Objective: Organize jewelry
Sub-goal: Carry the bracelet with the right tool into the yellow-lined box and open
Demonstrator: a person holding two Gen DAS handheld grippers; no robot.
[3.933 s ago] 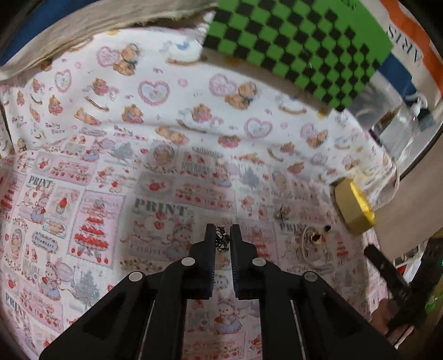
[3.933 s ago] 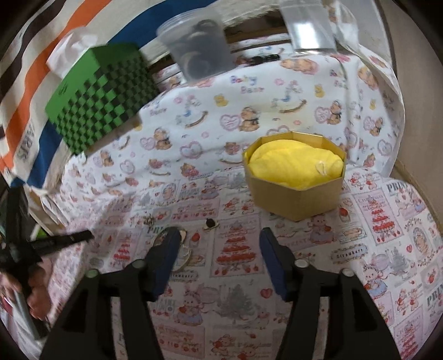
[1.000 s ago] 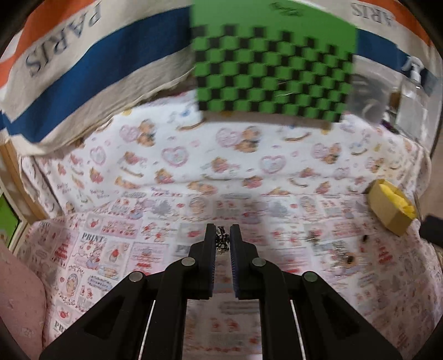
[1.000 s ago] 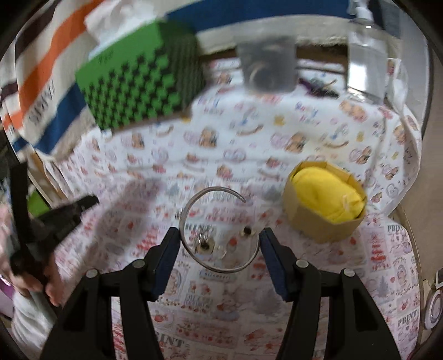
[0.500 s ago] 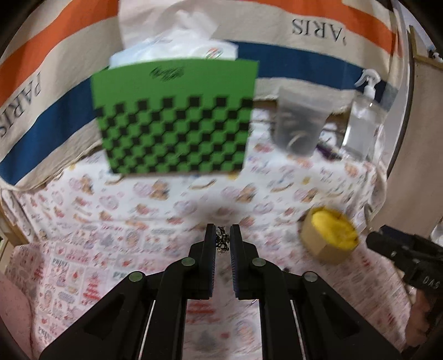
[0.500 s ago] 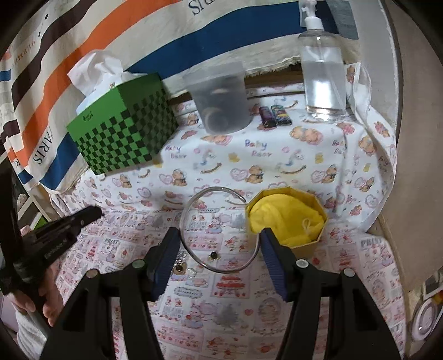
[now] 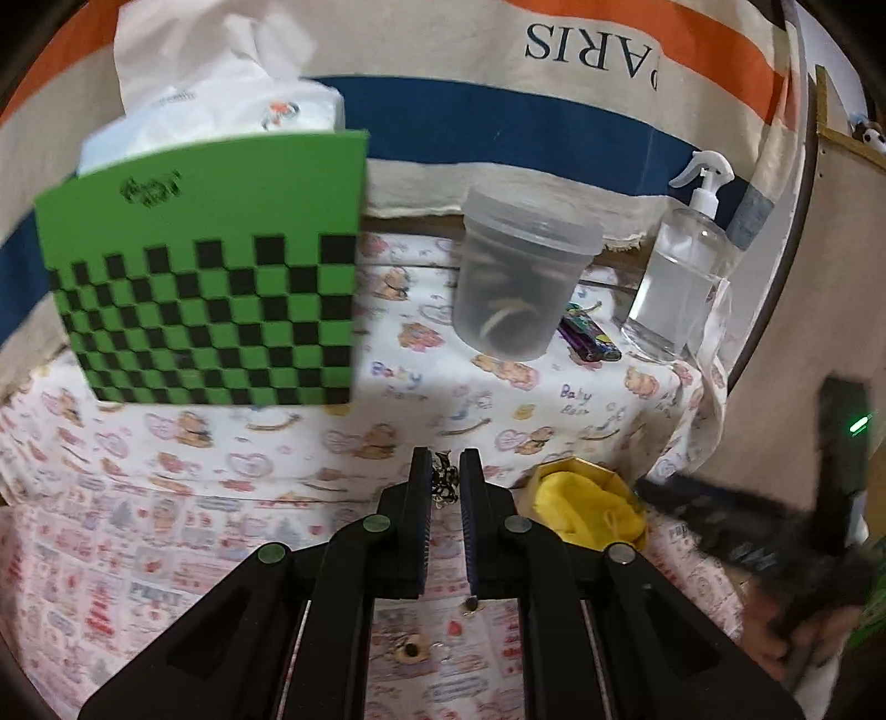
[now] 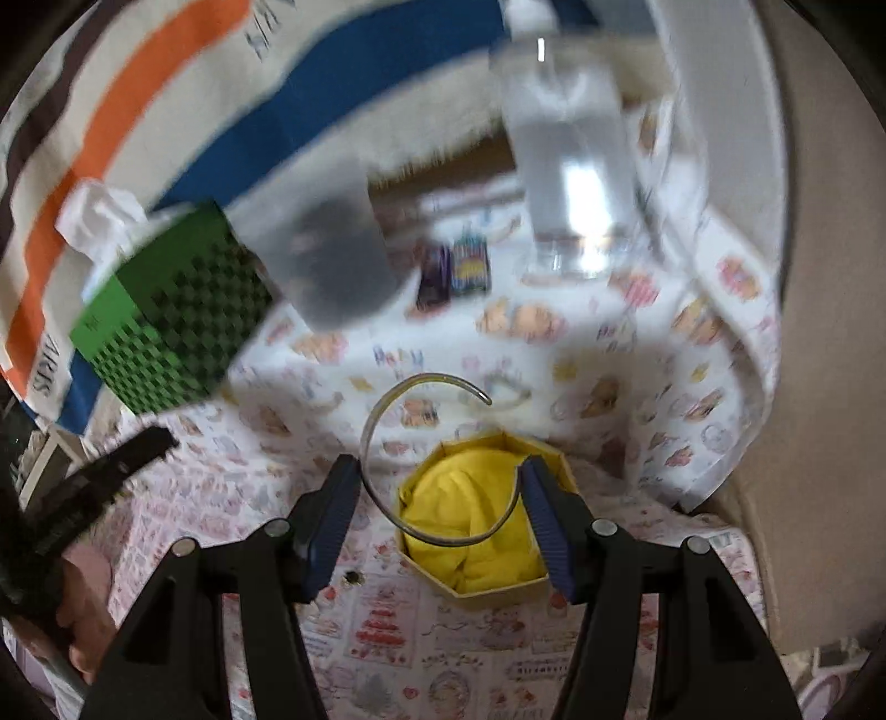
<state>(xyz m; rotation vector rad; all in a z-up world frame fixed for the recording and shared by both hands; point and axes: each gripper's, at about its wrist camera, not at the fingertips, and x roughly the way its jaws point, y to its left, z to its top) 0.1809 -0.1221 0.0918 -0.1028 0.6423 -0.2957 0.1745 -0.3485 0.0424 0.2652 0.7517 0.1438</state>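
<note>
We see left hand-held gripper (image 7: 444, 479) pinching small dark chain (image 7: 444, 481); right hand-held gripper (image 8: 437, 501) clamping thin open metal bangle (image 8: 387, 410) above hexagonal cardboard box (image 8: 554, 471), yellow cloth lining (image 8: 470, 509).

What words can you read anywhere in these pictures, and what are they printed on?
"ARIS", the end of a cut-off word: on the striped cloth behind the table.
"Baby Bear": on the tablecloth, repeated.
"PRINT": on the tablecloth's lower panels, partly blurred.
Black mark on the green box: too blurred to read.
Labels on the two small packets by the spray bottle: too small to read.
</note>
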